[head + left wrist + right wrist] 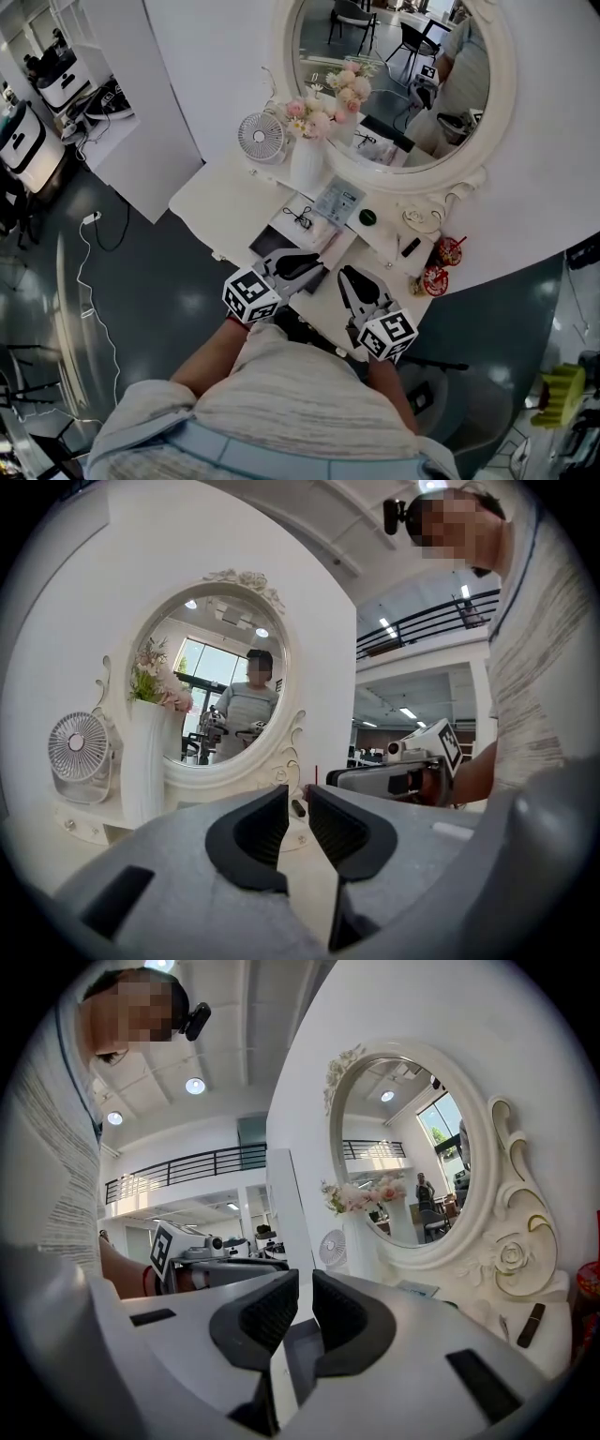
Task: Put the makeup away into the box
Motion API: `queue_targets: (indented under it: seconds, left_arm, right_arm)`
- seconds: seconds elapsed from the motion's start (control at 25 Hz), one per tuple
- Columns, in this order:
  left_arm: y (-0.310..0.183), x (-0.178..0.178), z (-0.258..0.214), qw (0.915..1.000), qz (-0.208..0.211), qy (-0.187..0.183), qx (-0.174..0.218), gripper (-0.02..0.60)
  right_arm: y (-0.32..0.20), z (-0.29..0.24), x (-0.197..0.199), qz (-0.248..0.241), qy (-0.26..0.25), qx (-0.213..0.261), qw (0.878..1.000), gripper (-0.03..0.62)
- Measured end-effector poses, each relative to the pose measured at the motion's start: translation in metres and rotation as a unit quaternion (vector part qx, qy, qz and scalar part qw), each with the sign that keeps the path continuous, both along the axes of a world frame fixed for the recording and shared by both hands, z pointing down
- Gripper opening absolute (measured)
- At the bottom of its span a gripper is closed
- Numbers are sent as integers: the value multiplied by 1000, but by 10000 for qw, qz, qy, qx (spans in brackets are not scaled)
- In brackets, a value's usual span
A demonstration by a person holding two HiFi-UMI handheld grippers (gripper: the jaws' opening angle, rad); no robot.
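Note:
On the white dressing table lie a green round compact, a black lipstick tube and a pale round case. A shallow dark box lies at the table's front, just ahead of my left gripper. My left gripper is open by a narrow gap with nothing between its pads. My right gripper hovers over the table's front edge, short of the lipstick tube. My right gripper also shows a thin gap and holds nothing.
A large oval mirror backs the table. A small white fan and a white vase of flowers stand at the back left. Two red round things sit at the right end. A clear packet lies mid-table.

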State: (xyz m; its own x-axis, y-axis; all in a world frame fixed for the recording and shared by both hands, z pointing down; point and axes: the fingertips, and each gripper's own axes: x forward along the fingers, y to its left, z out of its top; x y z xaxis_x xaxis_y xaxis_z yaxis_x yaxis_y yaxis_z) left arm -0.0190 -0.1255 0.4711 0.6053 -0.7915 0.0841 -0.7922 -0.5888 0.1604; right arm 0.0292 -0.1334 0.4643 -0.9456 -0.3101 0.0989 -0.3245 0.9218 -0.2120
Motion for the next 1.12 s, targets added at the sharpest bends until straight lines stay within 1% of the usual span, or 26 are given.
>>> queue_targets:
  seconds: [0.2, 0.28, 0.48, 0.68, 0.8, 1.0, 1.12]
  left_arm:
    - [-21, -31, -7, 9998, 171, 86, 12, 58]
    - [-29, -43, -7, 9996, 279, 43, -3, 58]
    - [-48, -66, 2, 9979, 593, -256, -70, 58]
    - [-62, -81, 15, 9930, 988, -636, -78, 58]
    - [-70, -89, 25, 9877, 1266, -912, -140, 58]
    - [-81, -94, 41, 9756, 1671, -1410, -190, 58]
    - [-87, -95, 54, 9637, 1892, -1873, -183, 58]
  right_arm:
    - [-24, -6, -22, 345, -12, 8, 9994, 11]
    - [-30, -5, -32, 460, -8, -5, 9989, 11]
    - [-41, 6, -55, 753, 54, -50, 9971, 11]
    - [-51, 14, -67, 1144, 10, -90, 9934, 11]
    - [-51, 19, -73, 1369, -6, -106, 9905, 11]
    - [-50, 25, -77, 1644, 4, -126, 9863, 11]
    - [-49, 28, -76, 1783, 2, -157, 9839, 11]
